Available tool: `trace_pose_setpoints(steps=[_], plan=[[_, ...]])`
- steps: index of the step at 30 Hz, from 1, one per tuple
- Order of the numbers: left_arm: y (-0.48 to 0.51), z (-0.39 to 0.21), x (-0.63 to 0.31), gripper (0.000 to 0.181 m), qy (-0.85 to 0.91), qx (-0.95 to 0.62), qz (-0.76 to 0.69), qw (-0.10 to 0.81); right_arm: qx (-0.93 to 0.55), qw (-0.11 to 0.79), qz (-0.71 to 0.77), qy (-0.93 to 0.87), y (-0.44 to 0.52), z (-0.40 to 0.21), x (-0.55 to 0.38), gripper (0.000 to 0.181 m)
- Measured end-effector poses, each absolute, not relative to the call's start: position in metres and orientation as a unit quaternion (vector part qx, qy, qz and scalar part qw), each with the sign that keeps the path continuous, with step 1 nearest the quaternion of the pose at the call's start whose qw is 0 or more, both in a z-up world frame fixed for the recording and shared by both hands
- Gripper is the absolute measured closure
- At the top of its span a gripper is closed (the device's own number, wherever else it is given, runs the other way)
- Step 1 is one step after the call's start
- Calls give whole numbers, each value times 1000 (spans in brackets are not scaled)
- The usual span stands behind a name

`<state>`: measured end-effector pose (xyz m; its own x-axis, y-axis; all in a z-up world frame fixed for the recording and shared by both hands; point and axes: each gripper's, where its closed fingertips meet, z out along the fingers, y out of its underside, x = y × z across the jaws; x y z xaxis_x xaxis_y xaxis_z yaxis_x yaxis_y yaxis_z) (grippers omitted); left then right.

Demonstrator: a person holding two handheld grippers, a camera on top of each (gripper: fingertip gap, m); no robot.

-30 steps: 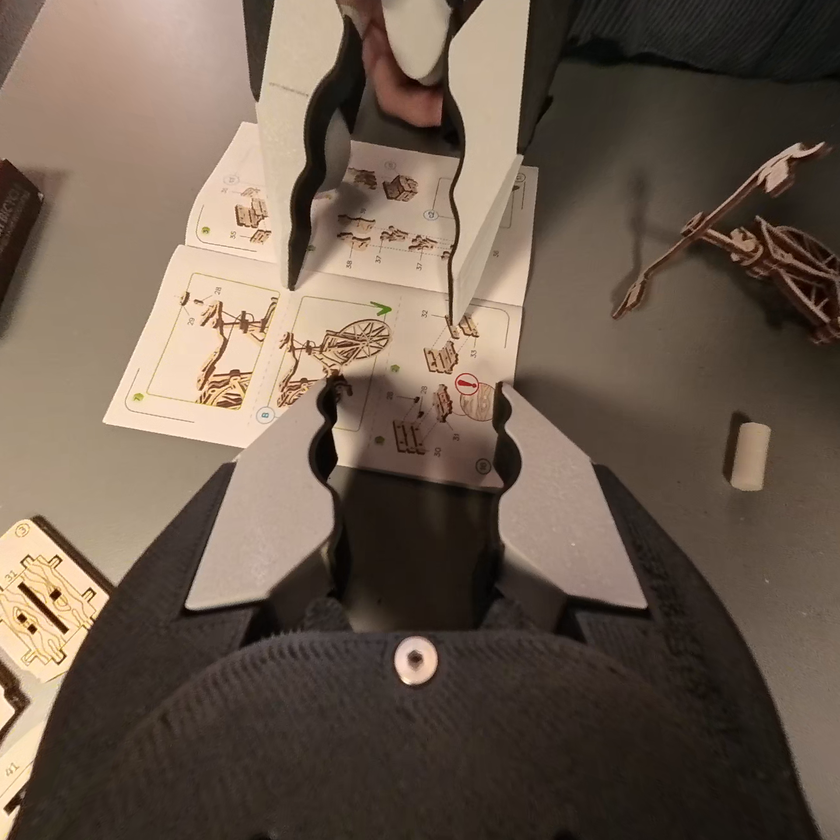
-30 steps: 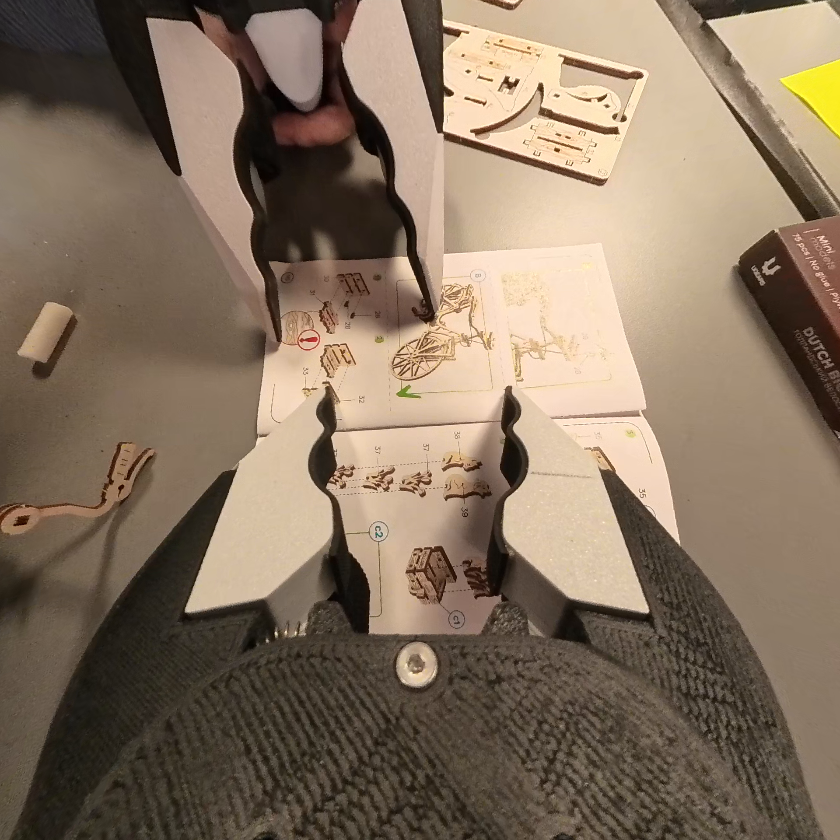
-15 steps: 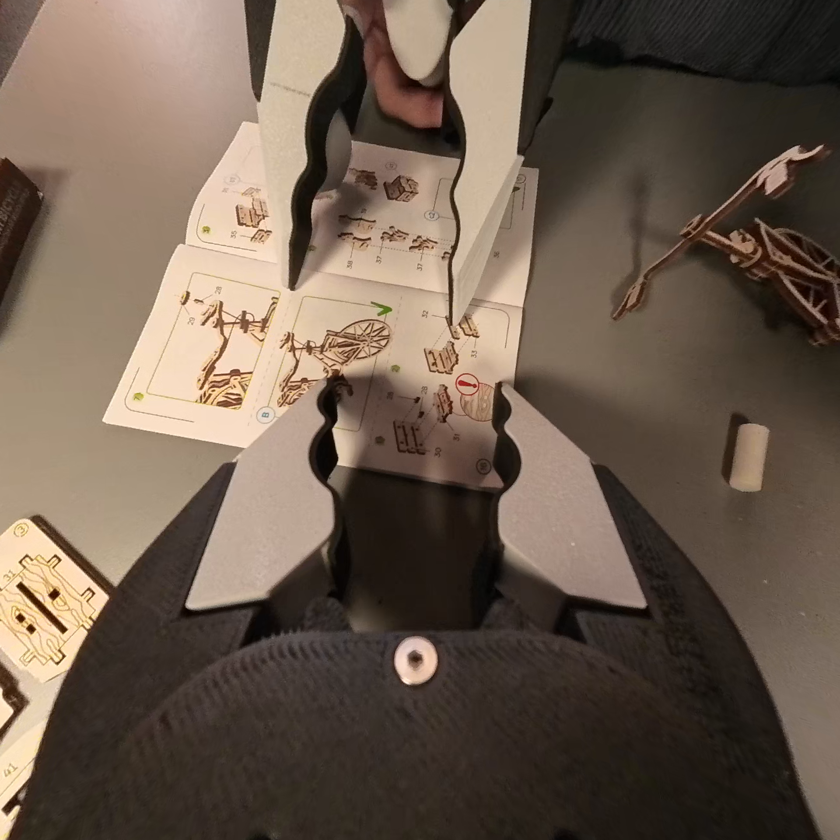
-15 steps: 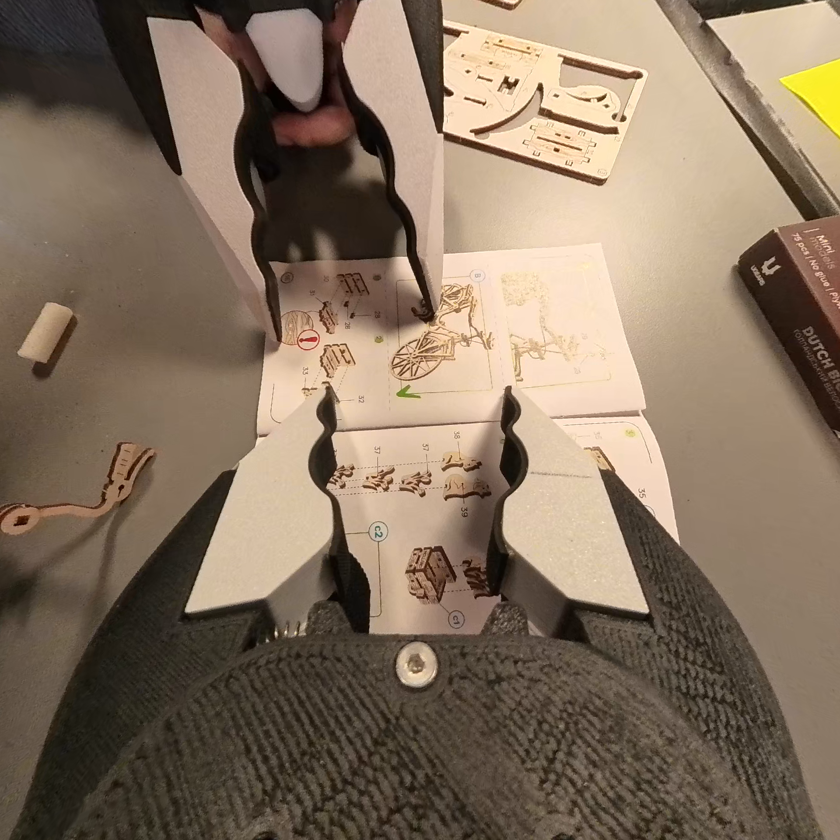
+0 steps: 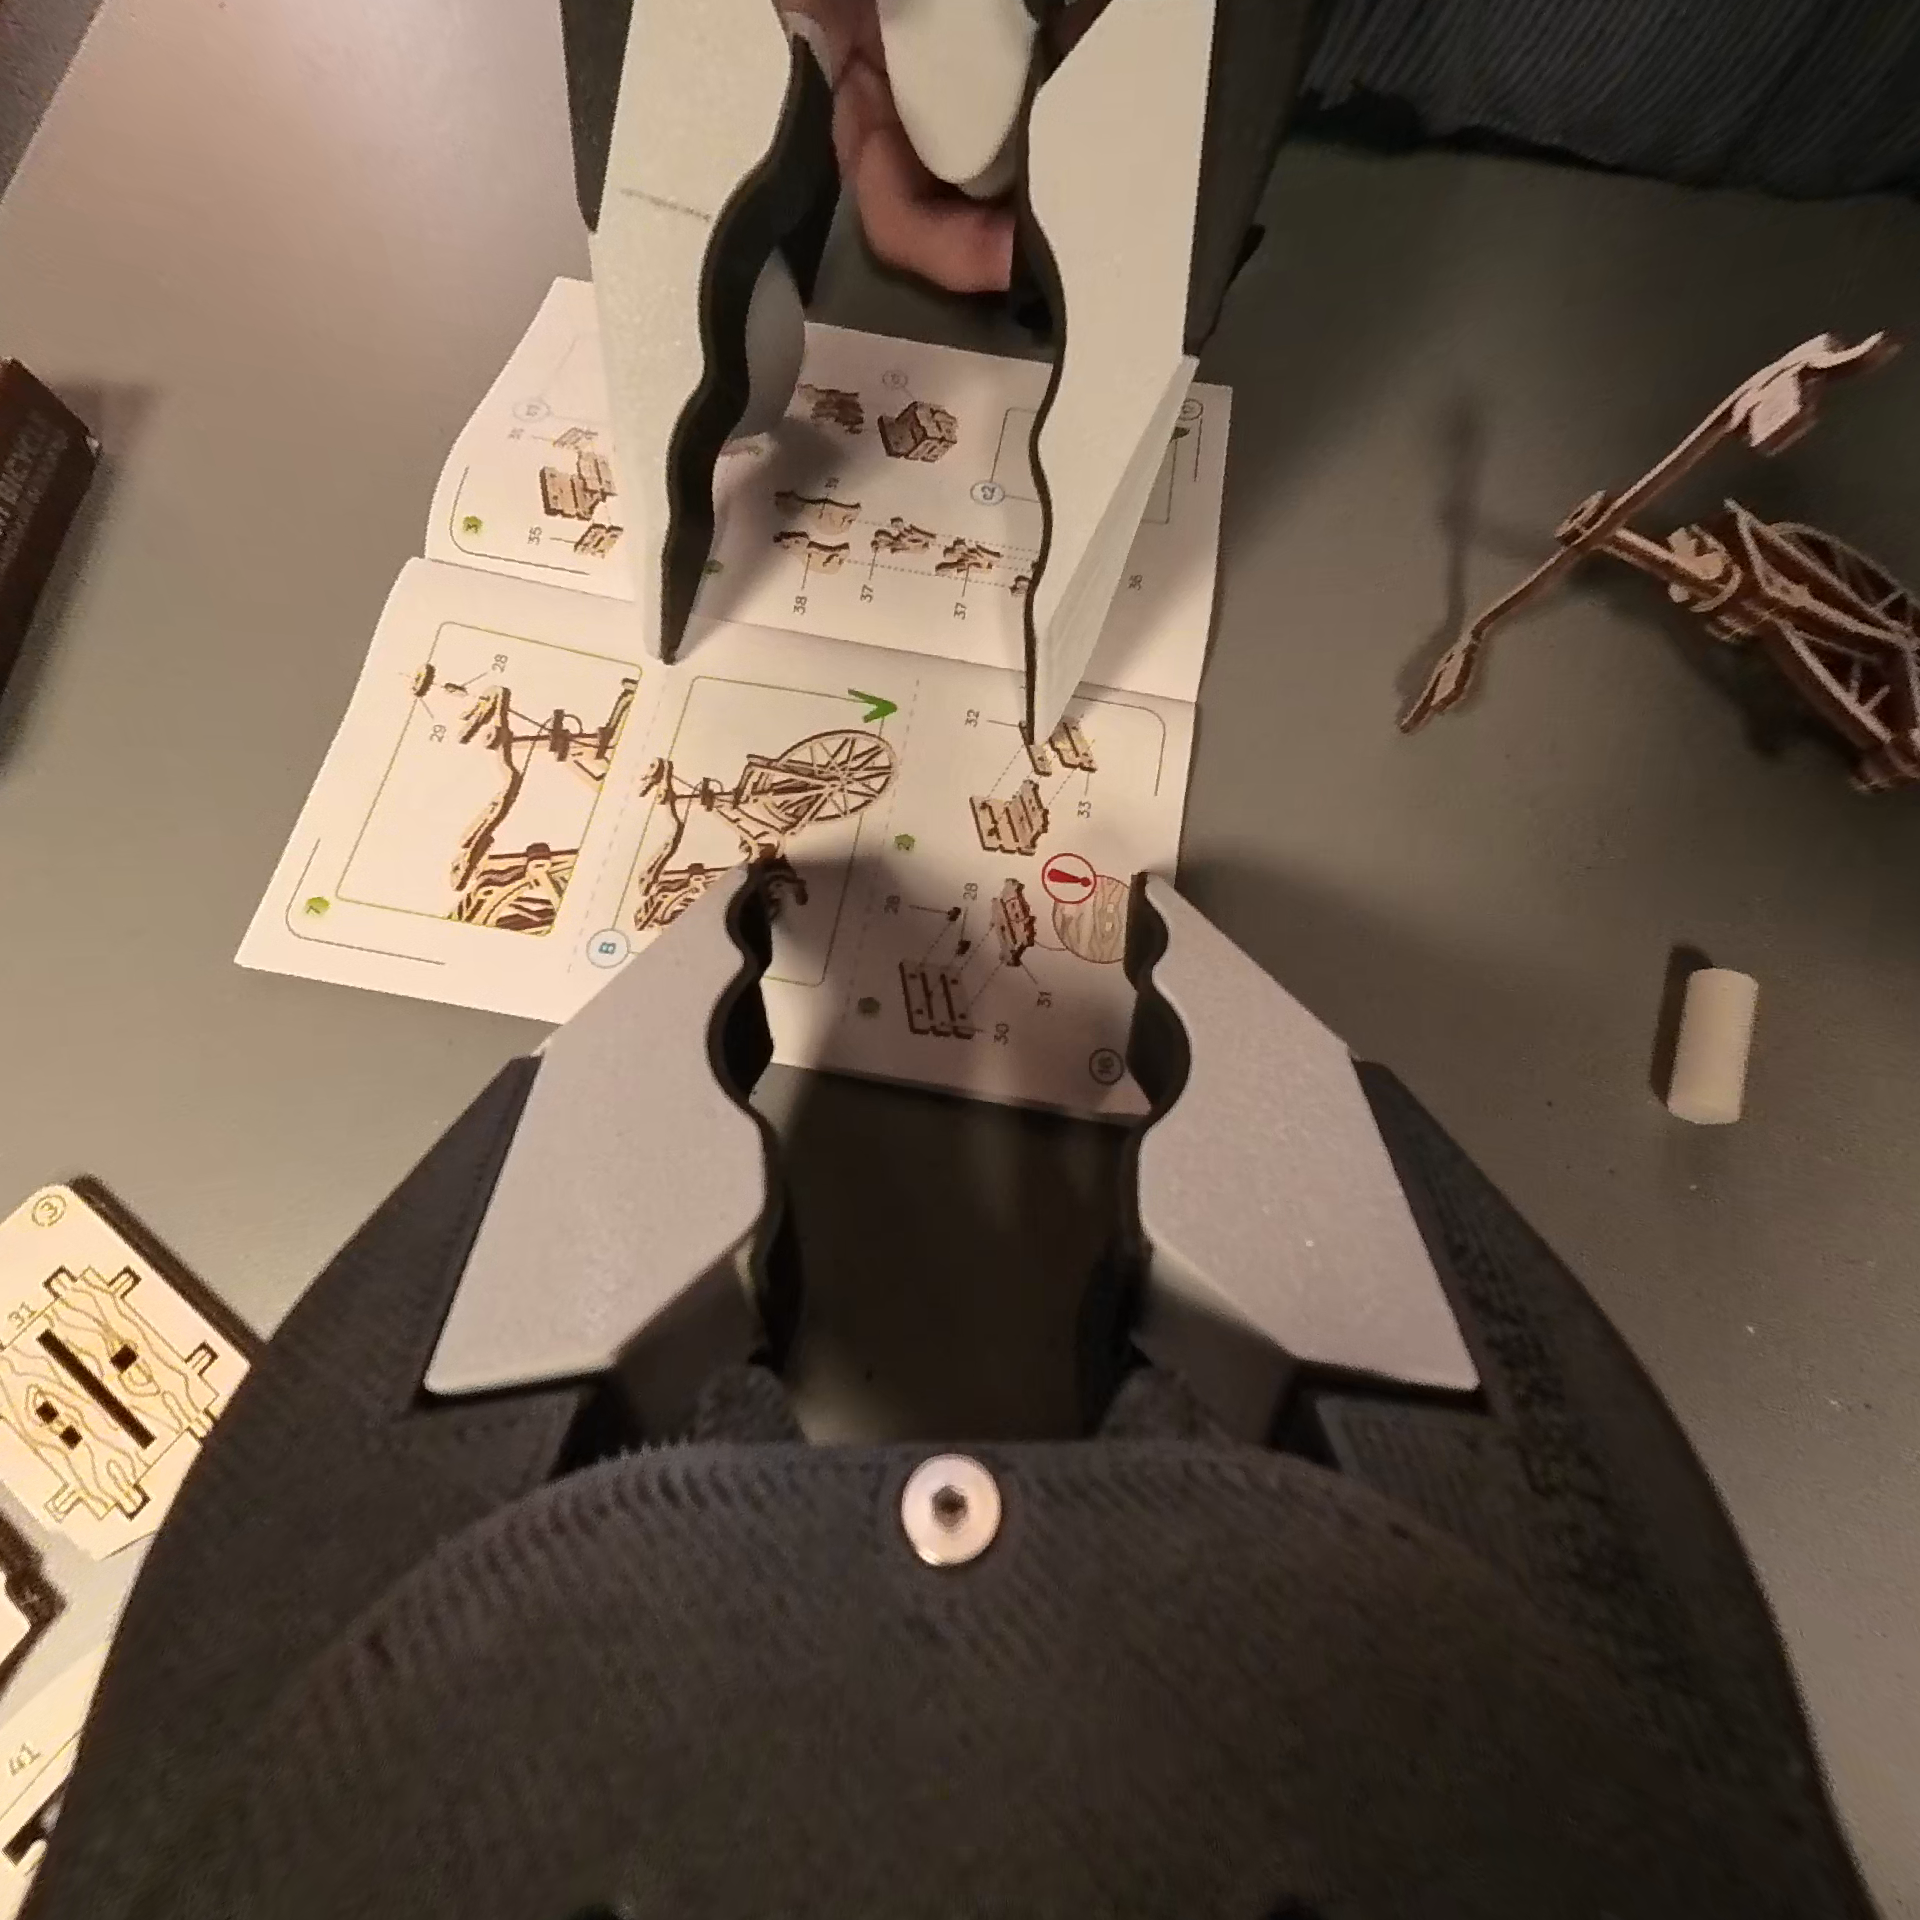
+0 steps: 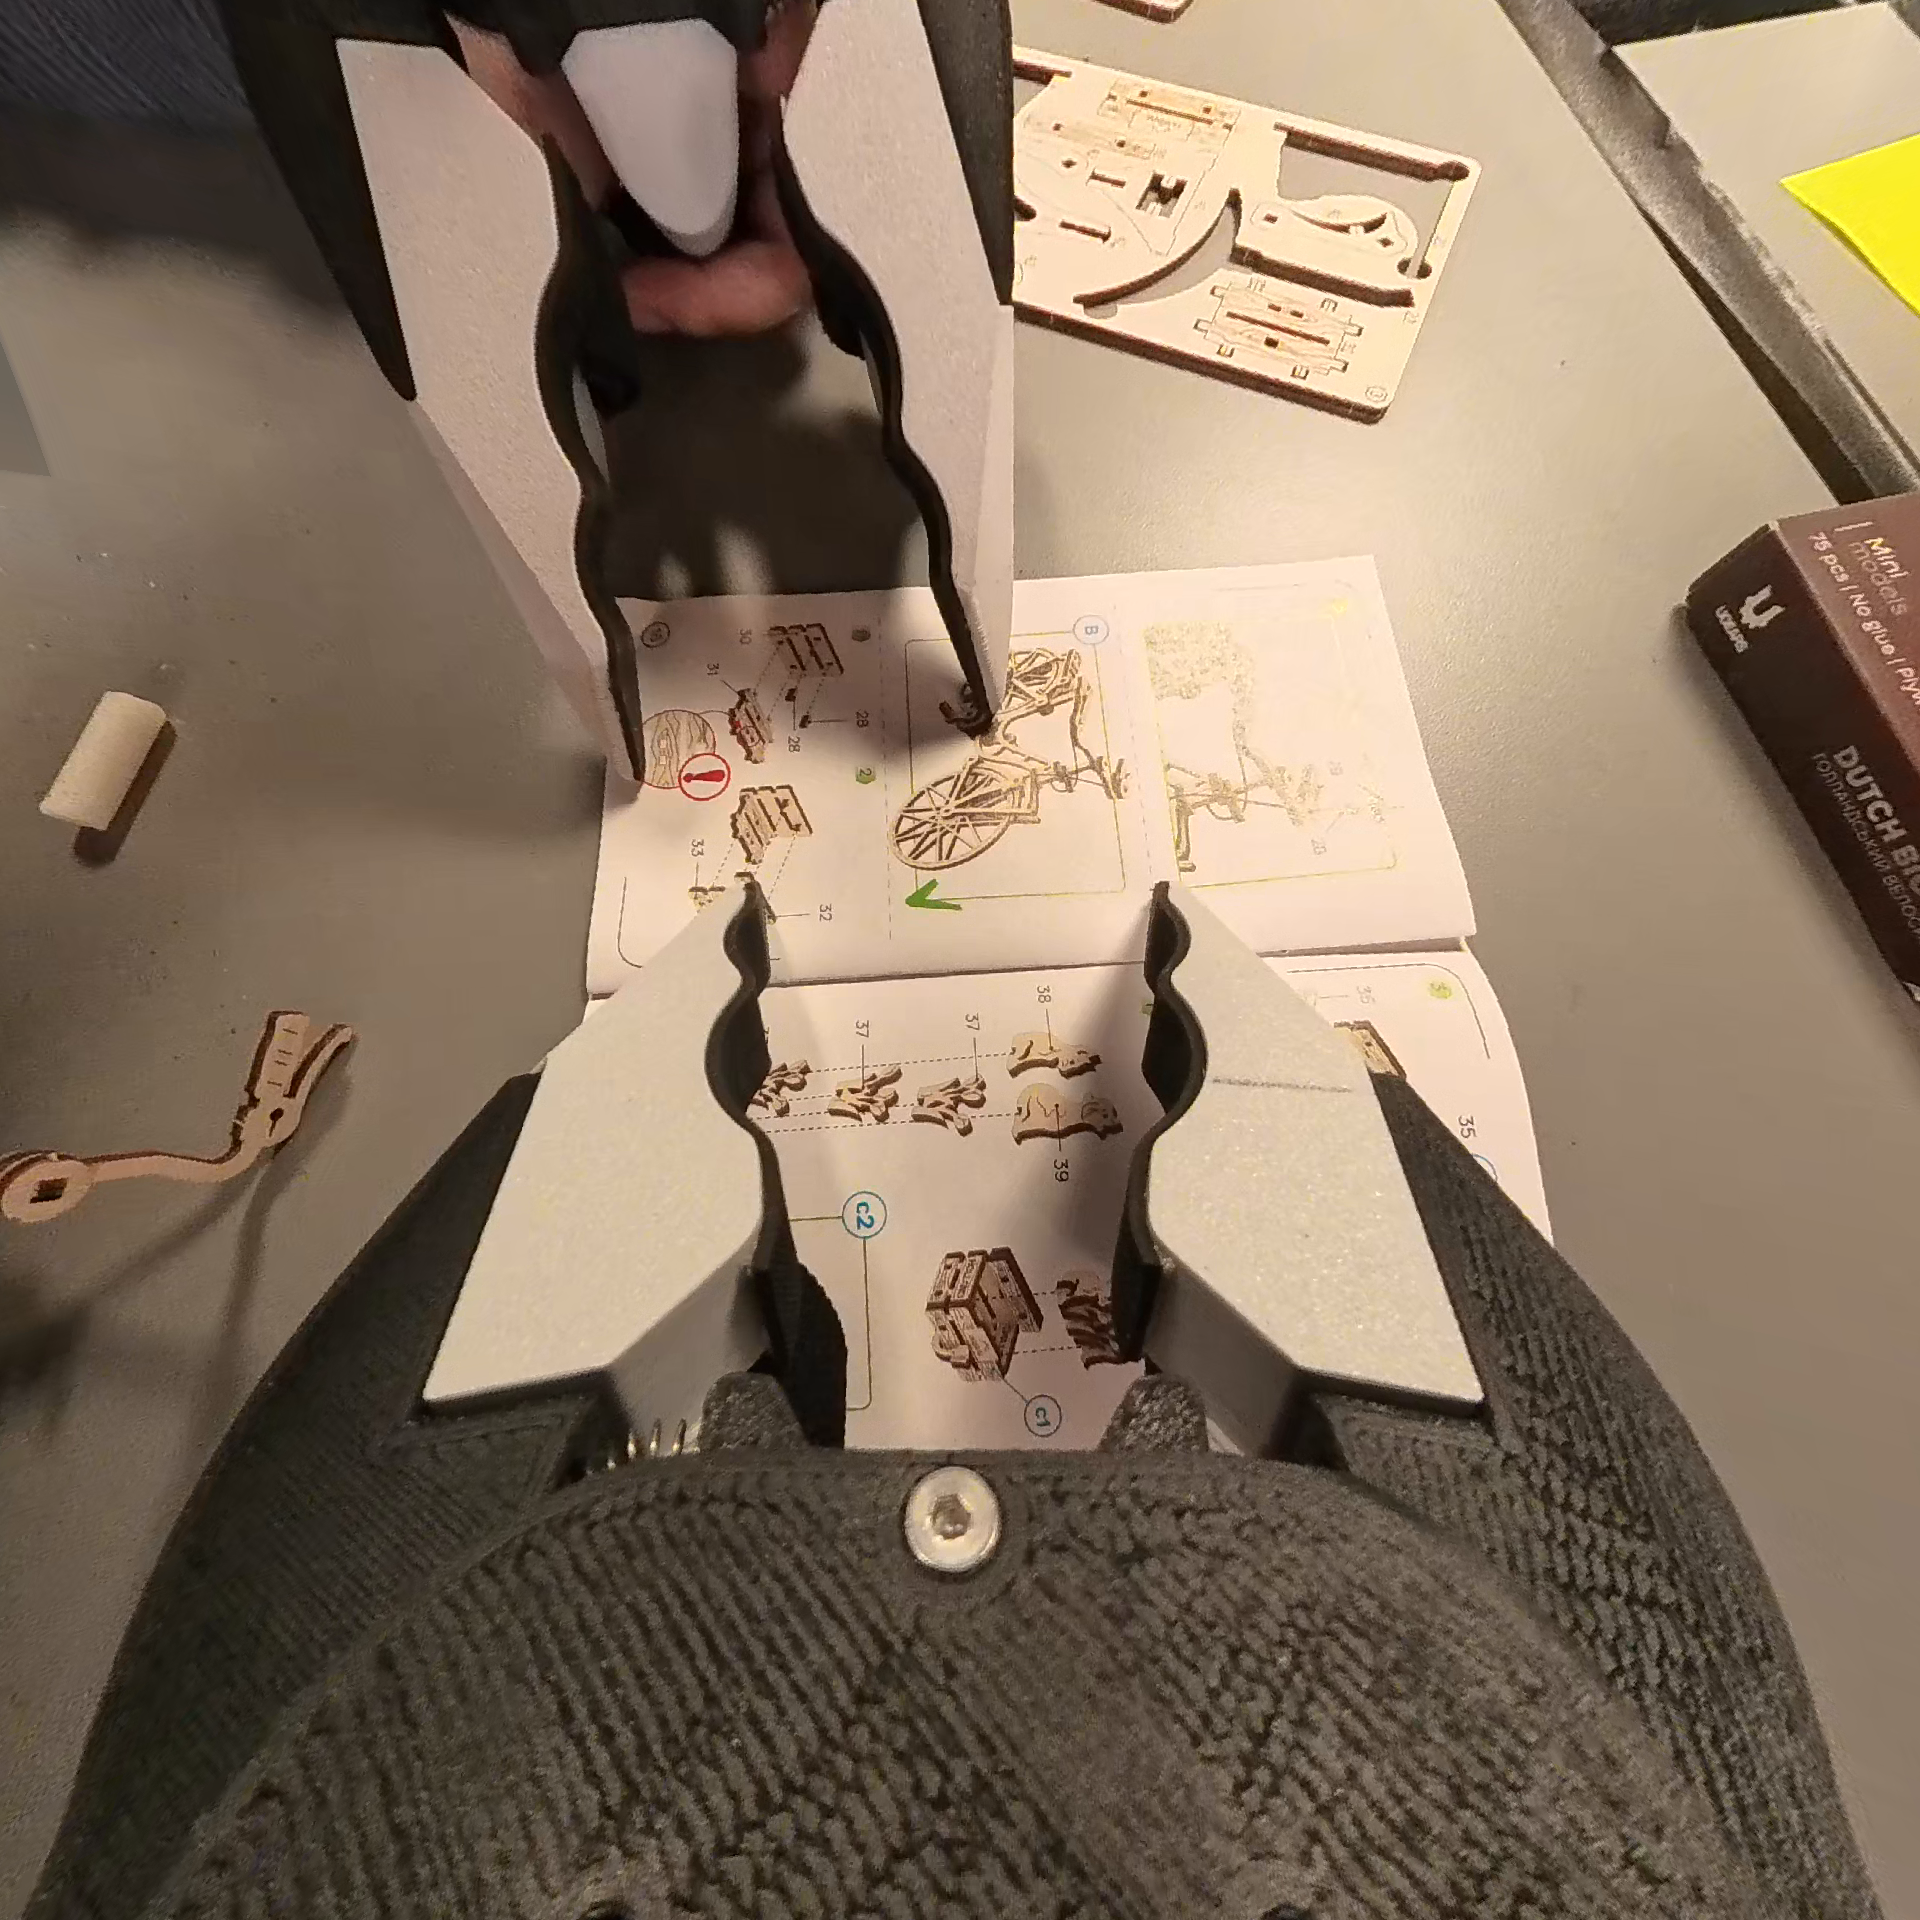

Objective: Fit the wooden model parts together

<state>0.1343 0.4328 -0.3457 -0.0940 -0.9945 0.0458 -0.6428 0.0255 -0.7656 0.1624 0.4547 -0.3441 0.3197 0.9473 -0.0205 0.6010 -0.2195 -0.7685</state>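
Both grippers hover, open and empty, over an open instruction booklet (image 5: 790,748) on the grey table, facing each other. My left gripper (image 5: 943,894) is over the booklet's near edge. It also shows in the right wrist view (image 6: 805,743), tips close to the page. My right gripper (image 6: 951,904) is over the other half of the booklet (image 6: 1288,790). It also shows in the left wrist view (image 5: 852,686). A partly built wooden model (image 5: 1714,582) lies right of the booklet. A flat wooden arm piece (image 6: 177,1153) shows at the left edge.
A wooden sheet of cut parts (image 6: 1247,239) lies beyond the booklet, also in the left wrist view (image 5: 94,1371). A brown box (image 6: 1829,748) is at the right. A small white cylinder (image 5: 1709,1044) lies near the model. A yellow note (image 6: 1860,197) is at the far right. There is about 5 cm between the tips of the two grippers. The left tips stand about 10 cm off the small white cylinder (image 5: 1709,1044). The right camera catches it too, in the right wrist view (image 6: 111,754).
Almost nothing. The left wrist view has drifted very slightly. Both grippers stay open above the booklet.
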Motion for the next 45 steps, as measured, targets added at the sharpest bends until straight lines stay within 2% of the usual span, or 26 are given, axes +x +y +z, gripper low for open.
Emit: trace_pose_setpoints(steps=[17, 23, 25, 30, 34, 38, 43, 45], plan=[[433, -347, 135, 113, 664, -617, -327, 269, -738, 339, 255, -524, 456, -345, 162, 110], [424, -342, 136, 104, 659, -612, -364, 241, -734, 343, 255, -528, 455, -344, 162, 109], [416, -330, 140, 101, 651, -606, -392, 235, -717, 372, 251, -533, 457, -332, 163, 107], [406, -266, 147, 82, 639, -566, -411, 319, -686, 460, 224, -518, 455, -258, 169, 107], [400, -200, 122, 77, 618, -546, -392, 408, -642, 552, 214, -488, 433, -202, 170, 108], [418, -144, 57, 74, 534, -564, -351, 523, -635, 616, 200, -421, 402, -182, 184, 112], [422, -136, -29, 79, 328, -562, -383, 656, -604, 755, 98, -237, 382, -189, 233, 122], [431, -153, -67, 81, 270, -574, -320, 704, -579, 792, 41, -186, 375, -191, 253, 130]])
